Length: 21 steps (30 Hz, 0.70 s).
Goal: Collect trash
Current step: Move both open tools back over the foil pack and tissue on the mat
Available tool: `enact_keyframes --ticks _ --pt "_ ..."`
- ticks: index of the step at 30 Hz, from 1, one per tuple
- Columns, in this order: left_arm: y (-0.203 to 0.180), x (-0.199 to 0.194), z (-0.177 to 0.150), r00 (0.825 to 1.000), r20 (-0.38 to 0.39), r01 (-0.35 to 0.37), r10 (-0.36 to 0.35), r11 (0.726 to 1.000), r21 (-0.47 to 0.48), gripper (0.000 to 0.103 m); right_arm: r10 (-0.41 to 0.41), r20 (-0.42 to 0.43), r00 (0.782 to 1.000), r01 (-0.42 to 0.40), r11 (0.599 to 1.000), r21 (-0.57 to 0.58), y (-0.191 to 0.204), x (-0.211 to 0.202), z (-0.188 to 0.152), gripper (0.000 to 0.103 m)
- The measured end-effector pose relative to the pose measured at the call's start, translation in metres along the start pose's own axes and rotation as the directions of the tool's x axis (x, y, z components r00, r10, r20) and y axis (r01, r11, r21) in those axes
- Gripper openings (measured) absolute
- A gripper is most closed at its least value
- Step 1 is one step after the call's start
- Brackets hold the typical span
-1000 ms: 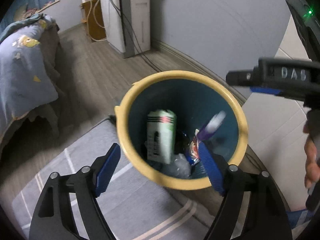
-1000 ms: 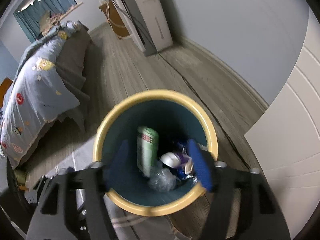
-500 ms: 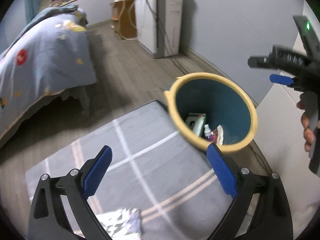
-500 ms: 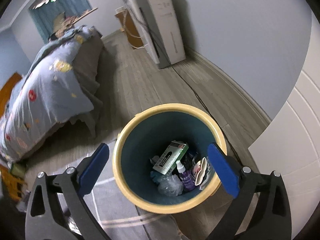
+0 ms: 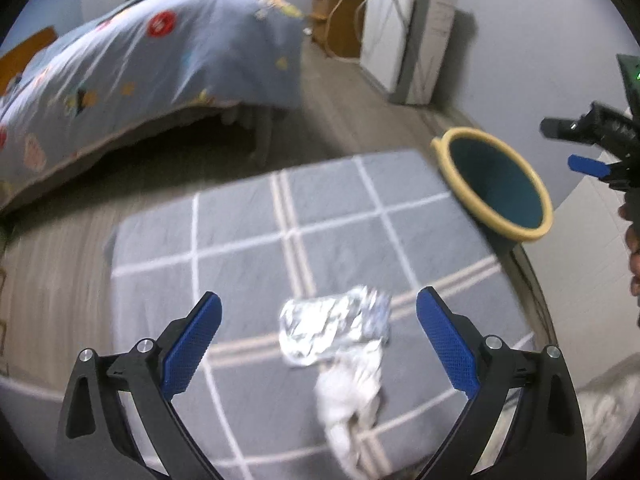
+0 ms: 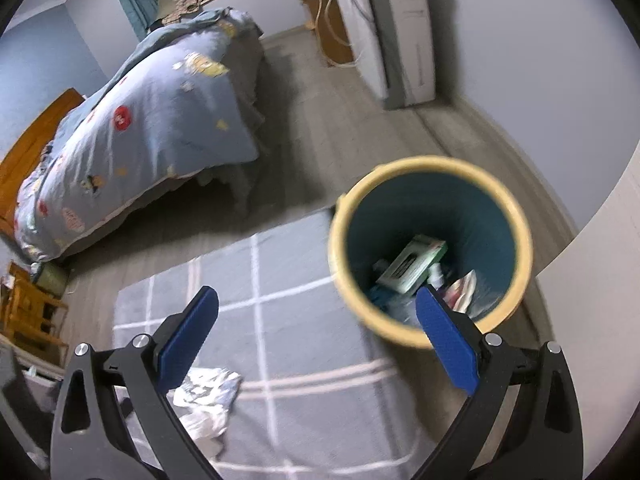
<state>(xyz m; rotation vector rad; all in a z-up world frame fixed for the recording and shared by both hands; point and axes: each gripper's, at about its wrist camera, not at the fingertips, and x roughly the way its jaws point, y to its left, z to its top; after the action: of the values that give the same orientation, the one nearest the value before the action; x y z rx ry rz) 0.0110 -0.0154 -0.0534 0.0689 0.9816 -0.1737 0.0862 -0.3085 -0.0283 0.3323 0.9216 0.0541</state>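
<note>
Foil (image 5: 334, 330): smeared by motion in the left wrist view; print on its right end was unreadable.
Tissue (image 5: 352, 396): blurred, its near end ran into the frame's bottom edge.
Bin (image 5: 496, 188): contents hidden in the left wrist view, only the dark inner wall showed.
Bin contents (image 6: 412, 266): soft in the right wrist view; the box's print was illegible, and the right pad (image 6: 446, 342) covered the near part.
Right gripper (image 5: 592, 148): cut off by the right edge of the left wrist view.
Hand (image 5: 632, 264): only a sliver showed at that edge.
Rug (image 6: 304, 320): stripes blurred.
</note>
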Motion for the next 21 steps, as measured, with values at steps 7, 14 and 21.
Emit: enact_keyframes --ticks 7,14,21 --pt "0.011 0.009 -0.03 0.999 -0.044 0.02 -0.022 0.999 -0.037 0.097 -0.049 -0.053 0.997 0.047 0.998 -0.042 0.025 0.01 -0.032 0.097" --pt "0.003 0.035 -0.043 0.989 -0.135 0.064 -0.064 0.998 -0.002 0.095 -0.049 -0.12 0.992 0.04 0.996 -0.077 0.049 0.035 -0.055 0.097" --pt "-0.018 0.059 -0.061 0.958 -0.269 0.117 -0.095 0.991 0.064 0.085 -0.089 -0.137 0.987 0.066 0.985 -0.161 0.062 0.051 -0.058 0.097"
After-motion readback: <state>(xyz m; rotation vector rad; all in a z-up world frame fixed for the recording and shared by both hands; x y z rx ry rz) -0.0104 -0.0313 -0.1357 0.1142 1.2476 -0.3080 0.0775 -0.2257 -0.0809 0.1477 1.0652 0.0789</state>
